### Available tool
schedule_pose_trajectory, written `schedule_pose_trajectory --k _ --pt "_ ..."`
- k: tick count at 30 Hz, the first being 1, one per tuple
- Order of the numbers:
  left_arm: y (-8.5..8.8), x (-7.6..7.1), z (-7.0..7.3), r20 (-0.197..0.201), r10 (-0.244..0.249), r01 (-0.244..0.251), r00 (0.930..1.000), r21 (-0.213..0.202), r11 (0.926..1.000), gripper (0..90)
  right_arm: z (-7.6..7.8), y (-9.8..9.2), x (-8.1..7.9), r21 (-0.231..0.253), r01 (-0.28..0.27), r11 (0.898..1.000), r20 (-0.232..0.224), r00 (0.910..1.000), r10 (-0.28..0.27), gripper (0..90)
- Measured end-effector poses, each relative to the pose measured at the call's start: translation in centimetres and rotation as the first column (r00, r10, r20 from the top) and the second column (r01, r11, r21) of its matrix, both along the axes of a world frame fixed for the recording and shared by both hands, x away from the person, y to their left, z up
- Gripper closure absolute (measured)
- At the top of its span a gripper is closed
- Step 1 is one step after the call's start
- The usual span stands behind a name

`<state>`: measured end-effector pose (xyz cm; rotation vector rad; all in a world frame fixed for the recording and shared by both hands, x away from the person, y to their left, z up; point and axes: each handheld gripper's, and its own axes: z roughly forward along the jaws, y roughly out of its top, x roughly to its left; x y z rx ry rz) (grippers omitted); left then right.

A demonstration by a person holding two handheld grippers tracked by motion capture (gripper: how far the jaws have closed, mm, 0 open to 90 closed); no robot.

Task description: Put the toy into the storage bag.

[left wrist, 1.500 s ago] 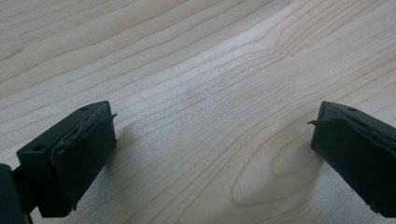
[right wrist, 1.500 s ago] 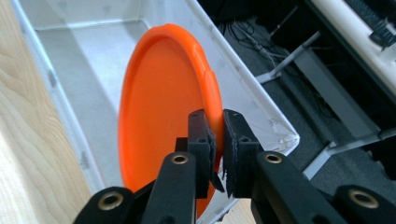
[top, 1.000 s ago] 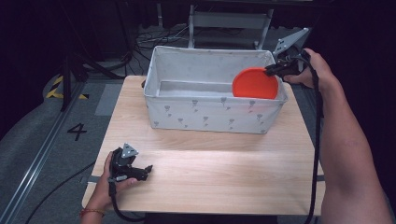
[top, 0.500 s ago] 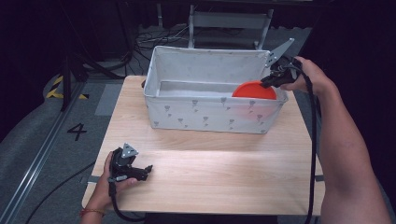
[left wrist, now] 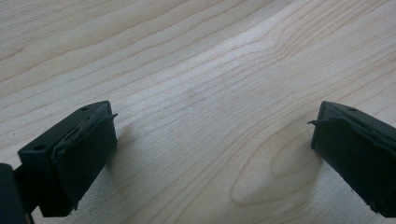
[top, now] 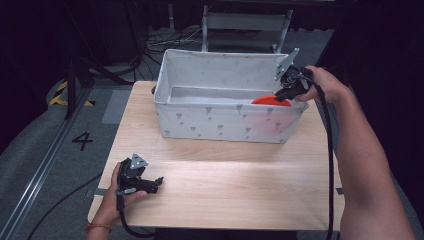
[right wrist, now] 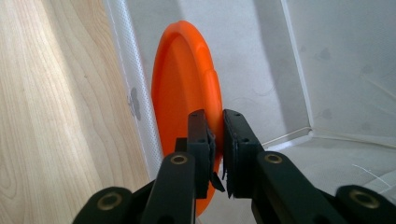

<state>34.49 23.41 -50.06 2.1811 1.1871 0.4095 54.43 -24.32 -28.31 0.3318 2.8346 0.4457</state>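
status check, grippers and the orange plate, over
Right gripper shut on orange plate, inside white bin against its wall. Left gripper open, idle over table. Nothing in the way.

Black tongs (right wrist: 215, 140), brass-coloured pivot screws; grey three-cornered plate (top: 138, 161); black cable (top: 330, 150); bare forearms.

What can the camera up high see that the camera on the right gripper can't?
The high view alone takes in the whole table, the person's forearms, the left hand-held gripper resting near the table's front left corner, the grey floor with a "4" on it, and the full outside of the white fabric bin. The right gripper view alone shows, up close, the two black jaws closed on the rim of the orange plate, which stands on edge against the bin's inner wall. Both show the plate, the bin, the wooden tabletop and the right hand-held gripper.
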Motion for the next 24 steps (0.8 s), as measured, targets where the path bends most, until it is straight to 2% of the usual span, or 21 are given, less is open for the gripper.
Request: schedule_pose_trajectory --k 9,18,24 --pt "0.0 0.0 0.0 0.000 0.000 0.000 1.0000 0.000 1.0000 0.6 -0.9 1.0 0.6 -0.078 0.010 0.997 -0.045 0.9989 -0.014 81.7" --pt "0.0 0.0 0.0 0.000 0.000 0.000 1.0000 0.000 1.0000 0.5 -1.5 1.8 0.8 -0.133 0.000 0.991 -0.087 0.9961 -0.012 80.8" --pt "0.0 0.0 0.0 0.000 0.000 0.000 1.0000 0.000 1.0000 0.5 -1.1 1.8 0.5 -0.095 0.006 0.996 -0.080 0.9967 -0.014 80.7"
